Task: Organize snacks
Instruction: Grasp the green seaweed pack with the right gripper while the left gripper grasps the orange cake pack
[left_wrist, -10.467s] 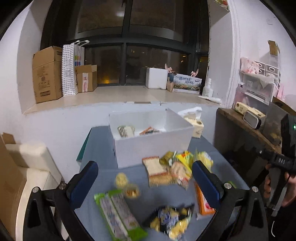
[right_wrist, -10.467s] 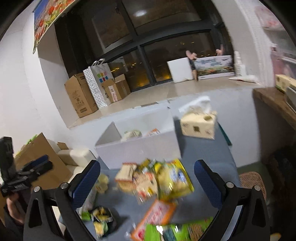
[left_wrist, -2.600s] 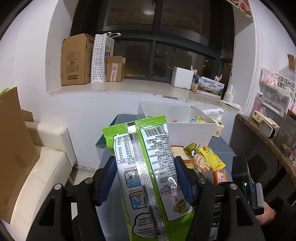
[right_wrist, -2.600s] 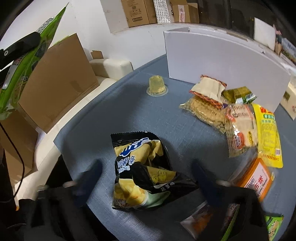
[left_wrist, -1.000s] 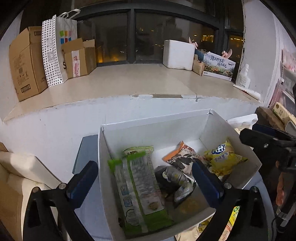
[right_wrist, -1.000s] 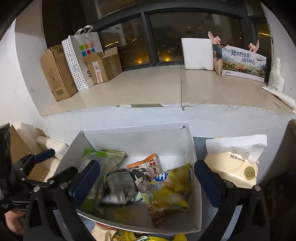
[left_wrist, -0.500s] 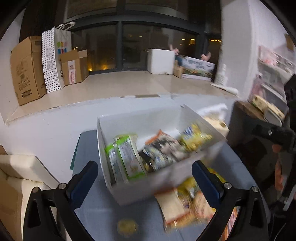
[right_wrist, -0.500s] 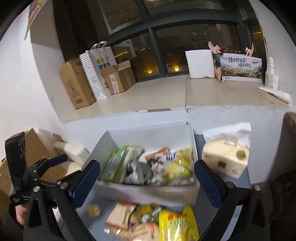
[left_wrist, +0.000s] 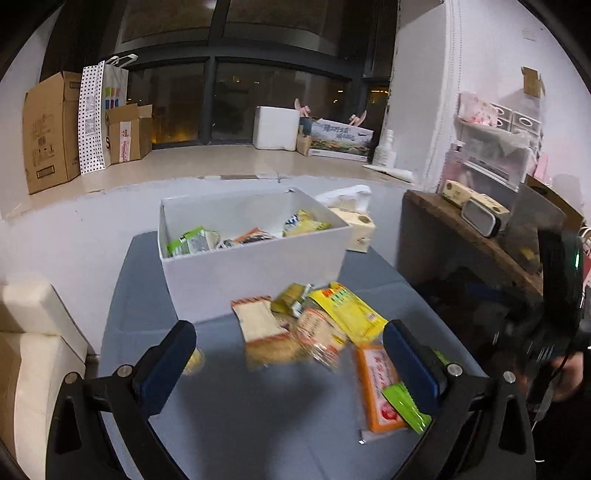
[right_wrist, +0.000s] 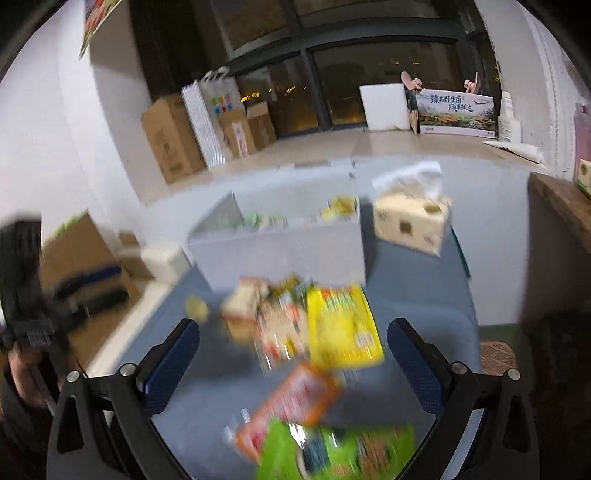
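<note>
Gaping left tongs (left_wrist: 290, 354) above loose snacks (left_wrist: 314, 325)

Right wrist view: motion blur renders the loose snack packets (right_wrist: 317, 332) unreadable; green packet (right_wrist: 340, 454) cut off at bottom edge.

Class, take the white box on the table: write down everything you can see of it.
The white box is open-topped and rectangular, with plain matte walls that look like card. It stands upright at the far side of the grey-blue table. Inside lie several packets, among them a green one at the left and a yellow one at the right. A tissue box sits by its right corner. Loose snacks lie just before its front wall; contact is unclear.
</note>
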